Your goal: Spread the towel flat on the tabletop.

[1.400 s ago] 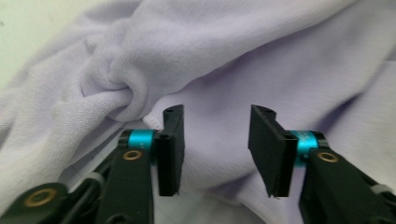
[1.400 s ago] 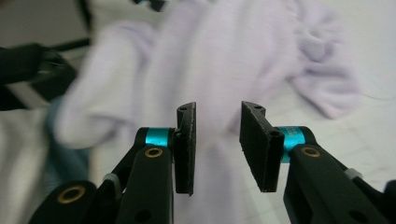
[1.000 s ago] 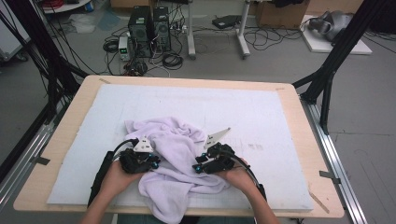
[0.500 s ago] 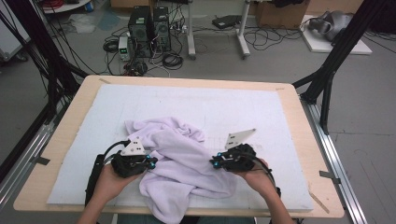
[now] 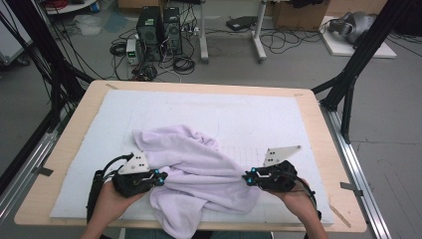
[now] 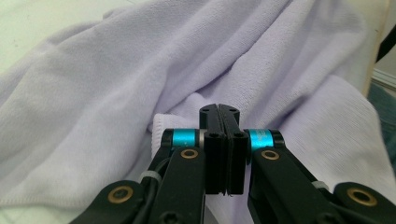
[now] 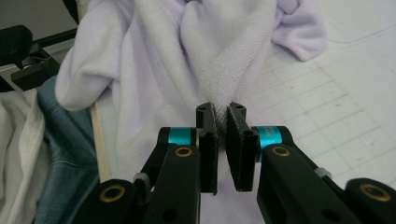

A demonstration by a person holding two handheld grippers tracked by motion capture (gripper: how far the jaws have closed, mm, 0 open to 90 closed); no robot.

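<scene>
A lavender towel [image 5: 199, 169] lies crumpled on the white mat [image 5: 249, 114], and its near part is stretched between my two grippers. At its left edge my left gripper [image 5: 161, 176] points right. In the left gripper view this gripper [image 6: 219, 109] has its jaws pressed together at the towel's [image 6: 93, 93] hem. My right gripper [image 5: 246, 178] points left at the towel's right edge. In the right gripper view that gripper [image 7: 220, 109] has just closed on a twisted fold of the towel [image 7: 219, 79], and a narrow gap is kept by the cloth.
The mat covers a wooden table [image 5: 79, 124] with black frame posts [image 5: 353, 74] at both sides. Computers and cables [image 5: 159, 30] sit on the floor beyond the far edge. The person's jeans [image 7: 60, 163] show past the table's near edge [image 7: 95, 135].
Both hands have moved apart and risen a little, the right one farther. The towel's near part, bunched between them before, is now drawn out sideways.
</scene>
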